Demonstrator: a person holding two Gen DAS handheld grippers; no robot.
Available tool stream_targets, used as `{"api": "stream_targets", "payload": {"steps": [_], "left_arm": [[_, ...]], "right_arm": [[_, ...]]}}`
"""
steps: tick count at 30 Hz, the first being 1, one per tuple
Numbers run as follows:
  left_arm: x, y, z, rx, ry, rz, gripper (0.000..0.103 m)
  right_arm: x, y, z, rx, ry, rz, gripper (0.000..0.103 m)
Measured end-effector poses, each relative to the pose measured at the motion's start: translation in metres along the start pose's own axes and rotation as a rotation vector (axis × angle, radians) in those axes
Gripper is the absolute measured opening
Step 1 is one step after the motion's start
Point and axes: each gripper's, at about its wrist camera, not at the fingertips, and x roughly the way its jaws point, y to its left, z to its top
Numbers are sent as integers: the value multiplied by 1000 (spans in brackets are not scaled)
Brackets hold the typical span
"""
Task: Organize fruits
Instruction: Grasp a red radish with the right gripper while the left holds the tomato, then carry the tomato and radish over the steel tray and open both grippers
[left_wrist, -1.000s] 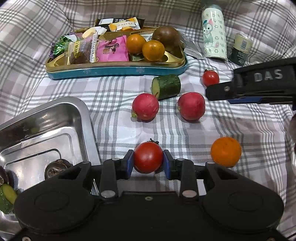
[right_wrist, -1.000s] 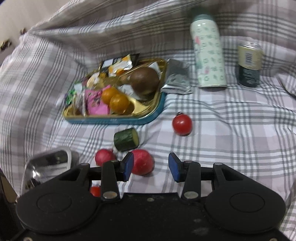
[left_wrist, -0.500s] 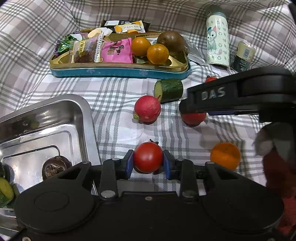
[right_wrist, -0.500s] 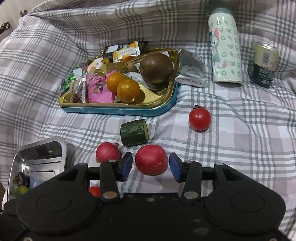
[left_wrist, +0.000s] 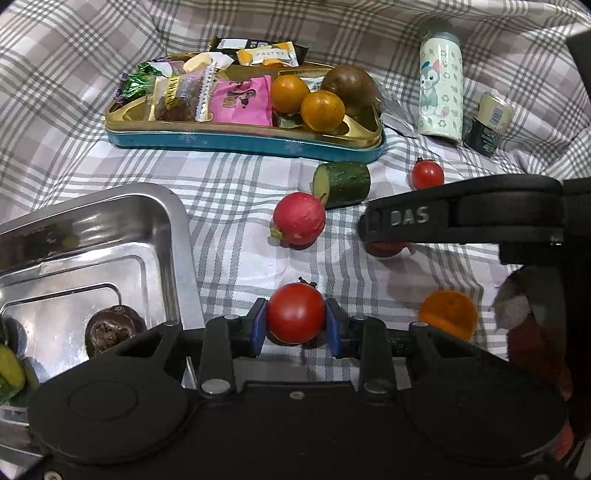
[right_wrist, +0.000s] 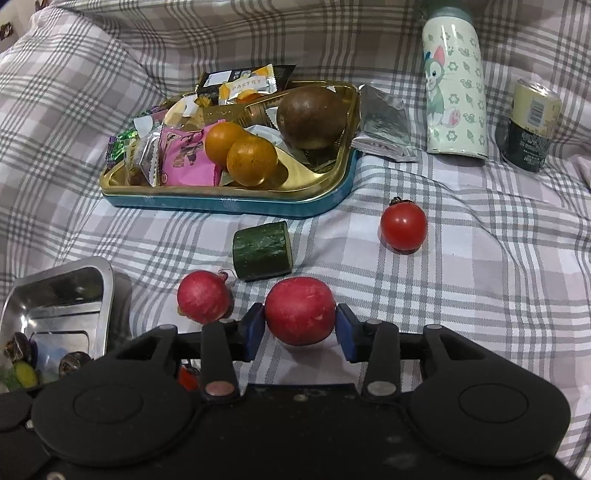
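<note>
My left gripper (left_wrist: 295, 325) is shut on a red tomato (left_wrist: 295, 313), low over the checked cloth beside the steel tray (left_wrist: 173, 236). My right gripper (right_wrist: 300, 326) has a red radish (right_wrist: 300, 310) between its blue pads; its jaws are closing and the pads touch both sides. In the left wrist view its black body (left_wrist: 461, 221) covers most of that radish (left_wrist: 386, 250). Loose on the cloth lie a second radish (left_wrist: 299, 218), a cucumber piece (left_wrist: 345, 179), a small tomato (left_wrist: 427, 174) and an orange (left_wrist: 447, 314).
The steel tray holds a dark fruit (left_wrist: 110, 326) and a cucumber piece (left_wrist: 9, 373). A gold and blue tin (left_wrist: 240, 140) at the back holds snack packets, two oranges and a brown fruit. A printed bottle (left_wrist: 441, 99) and a can (left_wrist: 489, 123) stand far right.
The right gripper has come down and across onto the radish, and its jaws have narrowed onto it. The left gripper has stayed in place with the tomato between its pads.
</note>
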Motion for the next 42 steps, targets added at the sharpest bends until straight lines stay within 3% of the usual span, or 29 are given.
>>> {"api": "stream_targets", "payload": {"steps": [9, 17, 32, 42], "left_arm": [[-49, 14, 17, -46, -118, -7, 41], [-89, 46, 26, -84, -218, 76, 41], [-97, 118, 9, -167, -247, 238, 41], [-85, 153, -18, -213, -261, 218, 41]], "right_arm": [[-33, -21, 7, 87, -124, 45, 43], [-54, -19, 8, 121, -217, 117, 43], [-83, 60, -17, -41, -326, 310, 43], [-64, 114, -40, -169, -265, 339, 43]]}}
